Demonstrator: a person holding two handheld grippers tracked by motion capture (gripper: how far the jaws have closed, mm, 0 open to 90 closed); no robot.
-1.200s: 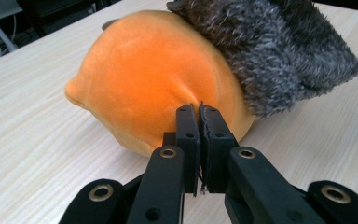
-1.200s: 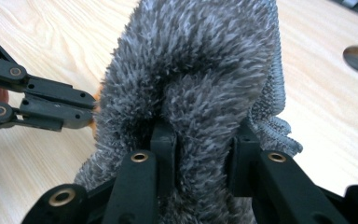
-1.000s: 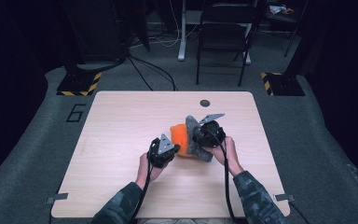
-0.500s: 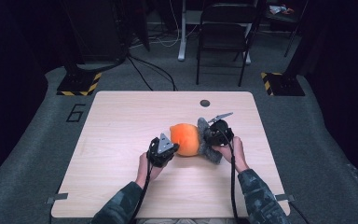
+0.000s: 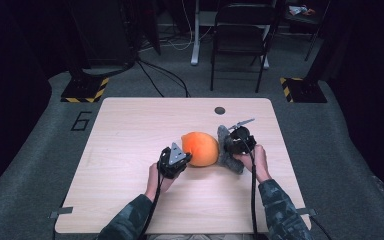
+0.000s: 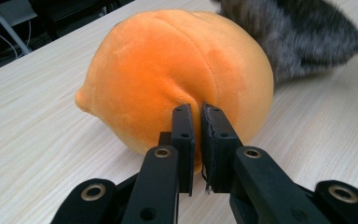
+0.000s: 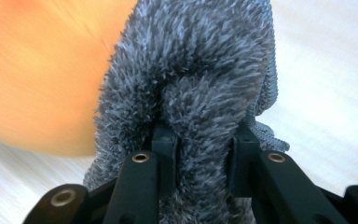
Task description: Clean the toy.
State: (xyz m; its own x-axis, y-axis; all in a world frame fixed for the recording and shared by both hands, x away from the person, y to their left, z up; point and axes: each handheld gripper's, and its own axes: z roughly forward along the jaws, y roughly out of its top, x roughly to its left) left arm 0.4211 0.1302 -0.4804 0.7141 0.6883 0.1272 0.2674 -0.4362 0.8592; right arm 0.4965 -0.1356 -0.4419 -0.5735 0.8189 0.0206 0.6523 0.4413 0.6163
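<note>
Plush orange fruit (image 5: 200, 148) lies near the tabletop's (image 5: 130, 130) middle, toward the right edge. Left gripper (image 6: 196, 140) pinches a fold of its fabric, jaws nearly together. Right gripper (image 7: 203, 140) clamps the grey fuzzy cloth (image 7: 200, 70) touching the fruit's right side.

A: What was the orange plush toy (image 6: 177, 70) made of?
B: Short, smooth velvety cloth with stitched seams. The grey cloth (image 7: 200, 84) was shaggy, long-piled fleece.
A: And the surface (image 5: 130, 130)?
B: Pale matt wood grain. The tongs (image 6: 195, 144) were matt black plastic with metal rivets.
</note>
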